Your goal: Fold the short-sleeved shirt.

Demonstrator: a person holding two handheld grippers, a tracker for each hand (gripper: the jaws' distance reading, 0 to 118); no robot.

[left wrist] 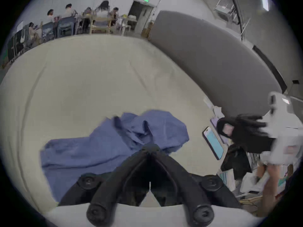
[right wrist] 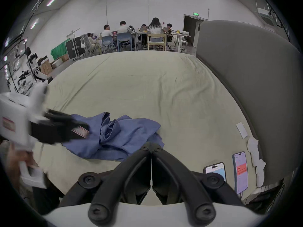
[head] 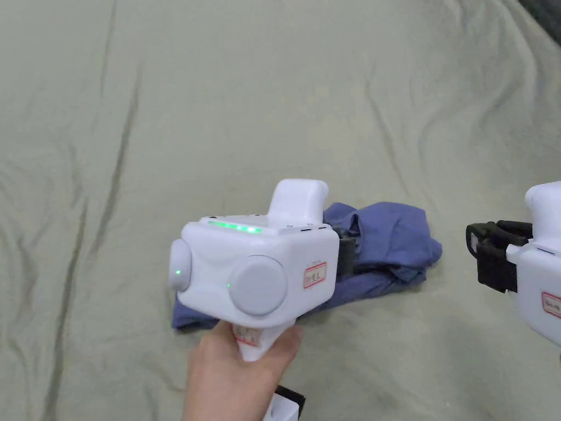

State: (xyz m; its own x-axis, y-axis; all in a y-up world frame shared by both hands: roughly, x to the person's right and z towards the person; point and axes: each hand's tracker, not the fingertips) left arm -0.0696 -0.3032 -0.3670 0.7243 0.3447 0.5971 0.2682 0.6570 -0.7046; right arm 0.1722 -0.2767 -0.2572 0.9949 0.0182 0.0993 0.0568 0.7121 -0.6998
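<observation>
A blue short-sleeved shirt point(head: 394, 241) lies crumpled in a loose heap on the pale green sheet point(head: 274, 109). A hand holds my left gripper point(head: 348, 252) over the shirt's left half, and its white body hides that part of the cloth. In the left gripper view its jaws point(left wrist: 150, 147) are shut, tips at the near edge of the shirt point(left wrist: 98, 148), with no cloth visibly pinched. My right gripper point(head: 474, 246) hovers to the right of the shirt, apart from it. In the right gripper view its jaws point(right wrist: 151, 148) are shut, just in front of the shirt's right edge point(right wrist: 127, 132).
Two phones point(right wrist: 214, 170) point(right wrist: 240, 171) and a white card point(right wrist: 241, 129) lie on the sheet at the right edge, beside a grey padded headboard point(right wrist: 246, 83). Wide open sheet stretches beyond the shirt. Several people sit at tables point(right wrist: 147, 32) far behind the bed.
</observation>
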